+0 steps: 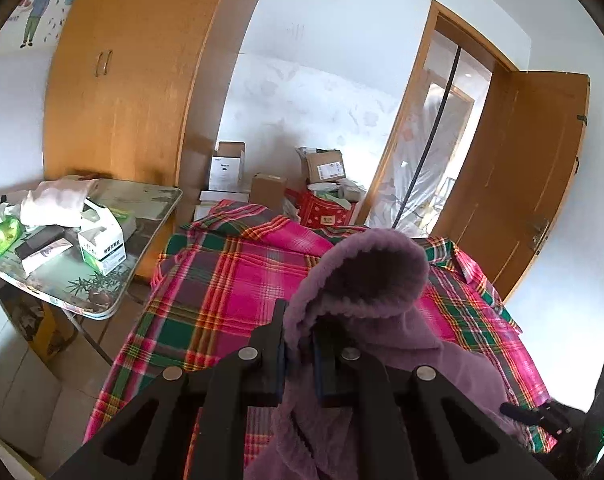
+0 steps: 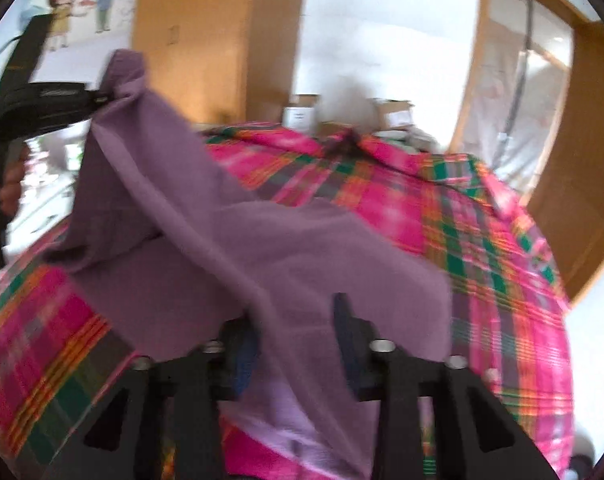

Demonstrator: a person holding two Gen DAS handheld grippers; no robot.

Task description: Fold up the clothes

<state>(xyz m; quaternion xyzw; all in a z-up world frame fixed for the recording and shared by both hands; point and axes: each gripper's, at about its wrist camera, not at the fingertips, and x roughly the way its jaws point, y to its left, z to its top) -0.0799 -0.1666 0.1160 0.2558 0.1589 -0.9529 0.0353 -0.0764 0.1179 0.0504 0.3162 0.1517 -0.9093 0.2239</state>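
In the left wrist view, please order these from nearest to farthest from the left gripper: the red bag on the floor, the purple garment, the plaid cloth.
1. Purple garment: pinched in the left gripper.
2. Plaid cloth: spread just ahead, under the garment.
3. Red bag: on the floor beyond the cloth's far edge, by the cardboard boxes.

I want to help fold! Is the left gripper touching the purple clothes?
Touching. The left wrist view shows the left gripper pinching a bunched fold of the purple garment between its fingers.
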